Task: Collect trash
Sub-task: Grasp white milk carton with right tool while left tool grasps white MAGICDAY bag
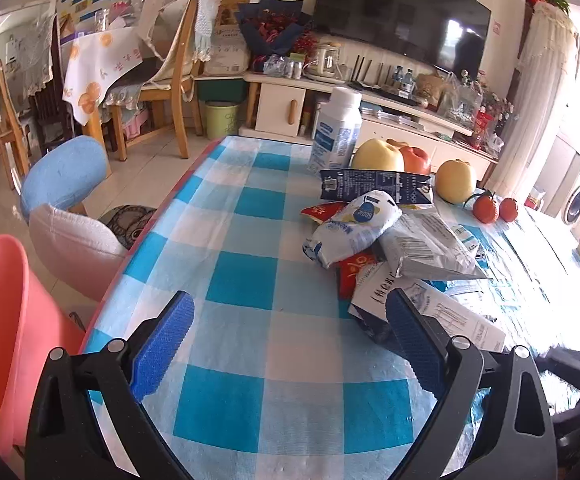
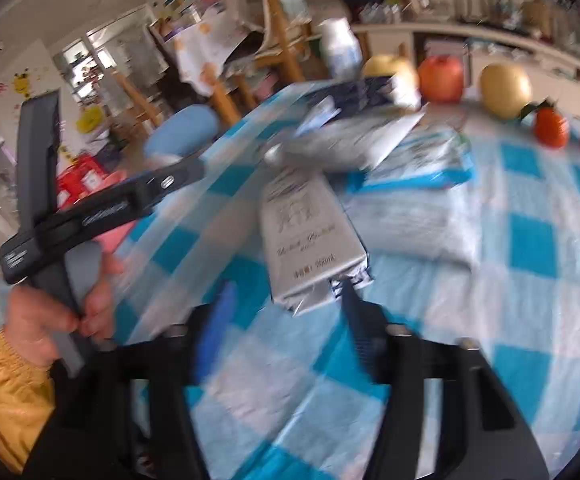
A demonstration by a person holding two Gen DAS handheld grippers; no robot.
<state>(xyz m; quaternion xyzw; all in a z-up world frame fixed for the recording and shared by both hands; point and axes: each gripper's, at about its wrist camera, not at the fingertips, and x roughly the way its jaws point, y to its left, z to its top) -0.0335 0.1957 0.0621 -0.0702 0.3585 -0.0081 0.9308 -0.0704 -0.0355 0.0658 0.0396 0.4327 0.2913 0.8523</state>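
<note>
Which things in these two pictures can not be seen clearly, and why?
- White carton: right wrist view, print smeared by motion blur.
- Red wrapper: left wrist view, mostly buried under other packets.
- Right claw: blurred; contact with the carton unclear.
- Pink bin: cut off by the left wrist view's edge.

Glossy checked tablecloth, crinkled foil wrappers, matt plastic bottle.

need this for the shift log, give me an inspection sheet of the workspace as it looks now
surface: table under a blue and white checked cloth
job's things: flattened white carton, crumpled wrappers and dark carton piled together
clutter: white bottle, apples, small oranges
grippers: left gripper open over bare cloth; right gripper open, the white carton's near end just ahead, view blurred
cables: nothing seen
surroundings: pink bin beside the table, chairs, TV
</note>
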